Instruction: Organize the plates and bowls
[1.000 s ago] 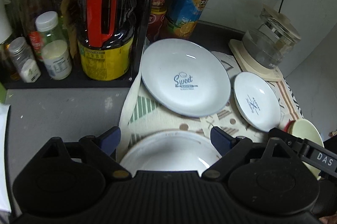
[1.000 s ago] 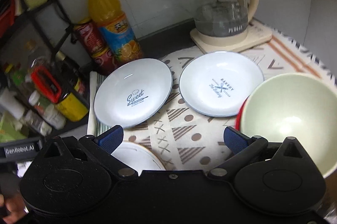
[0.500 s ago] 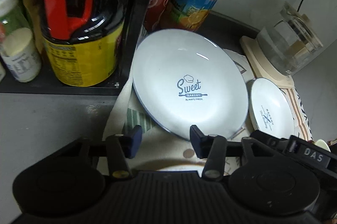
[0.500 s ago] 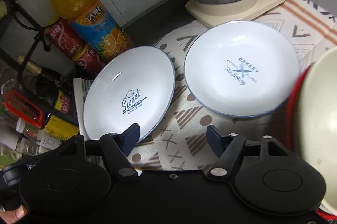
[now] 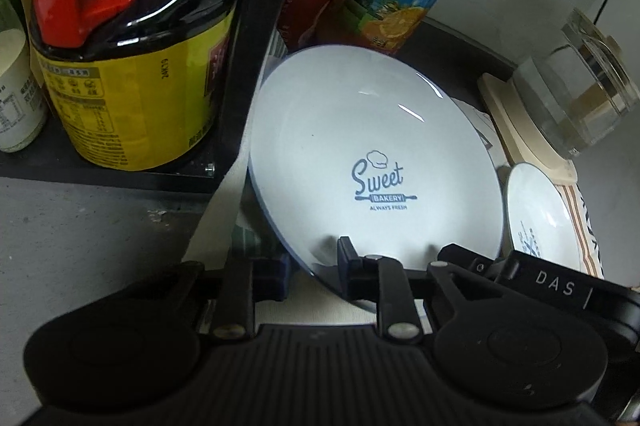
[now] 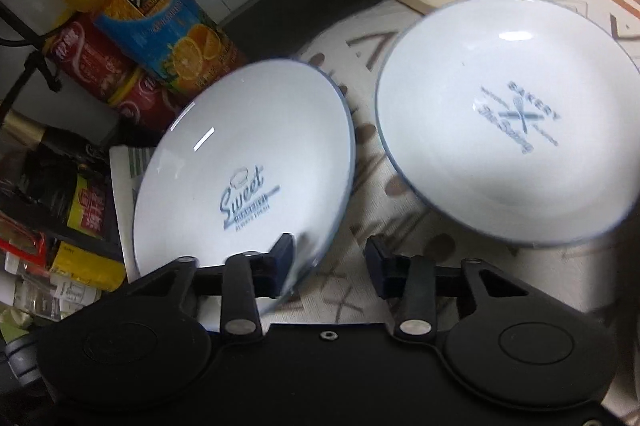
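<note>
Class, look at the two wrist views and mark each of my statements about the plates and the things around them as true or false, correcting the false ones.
1. The Sweet plate has a chef's hat printed above the word. True.
2. The left gripper has the near rim of the Sweet plate between its jaws. True; the jaws are closing on it.
3. The second plate is stacked on the Sweet plate. False; it lies beside it on the patterned cloth.
4. The orange juice bottle lies on its side. False; it stands upright behind the Sweet plate.
5. The glass kettle sits on a cream base. True.
</note>
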`<move>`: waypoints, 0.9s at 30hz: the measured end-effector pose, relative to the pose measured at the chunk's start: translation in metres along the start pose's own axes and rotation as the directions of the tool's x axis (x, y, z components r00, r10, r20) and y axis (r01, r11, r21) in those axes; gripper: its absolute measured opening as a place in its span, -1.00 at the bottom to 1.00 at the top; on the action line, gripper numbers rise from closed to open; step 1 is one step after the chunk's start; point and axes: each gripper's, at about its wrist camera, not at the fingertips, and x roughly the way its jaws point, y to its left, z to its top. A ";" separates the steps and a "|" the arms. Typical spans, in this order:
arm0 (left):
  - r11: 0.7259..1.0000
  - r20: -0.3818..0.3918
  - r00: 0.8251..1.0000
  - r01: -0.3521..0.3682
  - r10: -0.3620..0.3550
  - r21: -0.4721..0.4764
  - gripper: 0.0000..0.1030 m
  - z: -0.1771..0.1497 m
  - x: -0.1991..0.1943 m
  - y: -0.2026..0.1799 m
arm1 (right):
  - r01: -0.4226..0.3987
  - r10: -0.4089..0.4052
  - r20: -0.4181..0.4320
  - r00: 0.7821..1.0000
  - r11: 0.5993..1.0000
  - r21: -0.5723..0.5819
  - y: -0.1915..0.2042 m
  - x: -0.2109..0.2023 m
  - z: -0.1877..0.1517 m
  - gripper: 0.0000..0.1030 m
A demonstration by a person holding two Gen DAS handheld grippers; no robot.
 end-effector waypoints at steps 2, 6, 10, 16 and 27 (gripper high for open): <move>1.000 0.010 1.000 0.002 -0.002 -0.015 -0.59 0.000 0.002 0.002 | -0.014 0.014 -0.003 1.000 1.000 0.005 0.001 0.004 0.003 -0.35; 1.000 0.042 0.999 0.021 -0.021 -0.011 -0.65 -0.001 0.003 0.006 | -0.039 0.039 0.004 0.999 0.998 0.044 0.001 0.011 0.007 -0.47; 0.999 0.042 0.999 0.030 -0.029 -0.024 -0.69 -0.002 -0.004 0.011 | -0.014 0.015 -0.002 1.000 0.997 0.076 -0.002 0.012 0.008 -0.75; 0.999 0.053 0.998 0.035 -0.035 -0.011 -0.69 -0.003 -0.019 0.007 | -0.014 0.014 0.017 1.000 0.999 0.041 0.003 -0.003 -0.003 -0.77; 0.999 0.078 0.996 0.043 -0.043 0.002 -0.69 -0.012 -0.046 -0.001 | -0.021 0.022 0.061 0.998 1.000 -0.006 0.015 -0.034 -0.014 -0.75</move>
